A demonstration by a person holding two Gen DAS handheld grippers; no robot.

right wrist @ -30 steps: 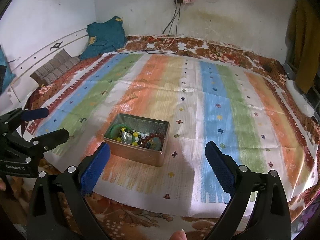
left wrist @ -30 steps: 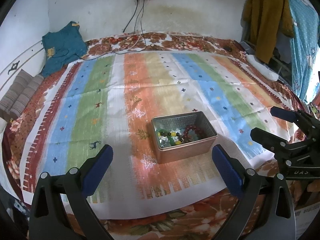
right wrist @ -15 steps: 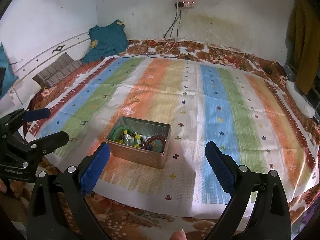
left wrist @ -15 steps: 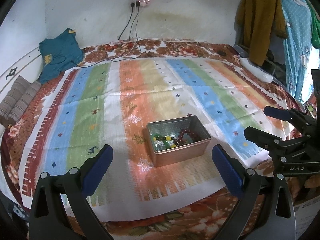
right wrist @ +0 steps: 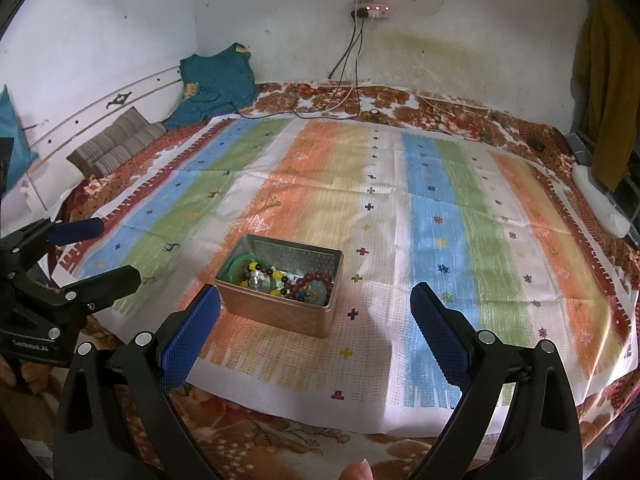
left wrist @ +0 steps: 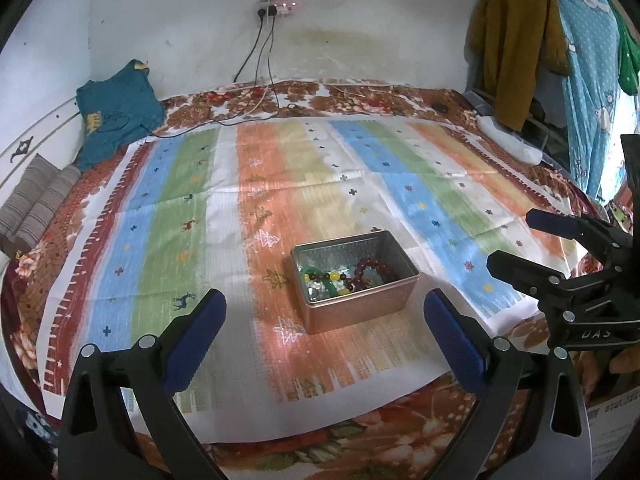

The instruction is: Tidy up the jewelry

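All the beads [left wrist: 344, 276] sit in the tin box [left wrist: 356, 308] on the bed [left wrist: 440, 184], and both grippers, left [left wrist: 324, 328] and right [right wrist: 316, 332], hang empty with jaws wide apart, so little looks left.

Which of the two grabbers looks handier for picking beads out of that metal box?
Probably left: the tin sits nearly centred between the open left gripper; the right gripper, also open, has it off toward one finger.

Copper tin [left wrist: 360, 312] on pastel-striped cloth [left wrist: 168, 216]
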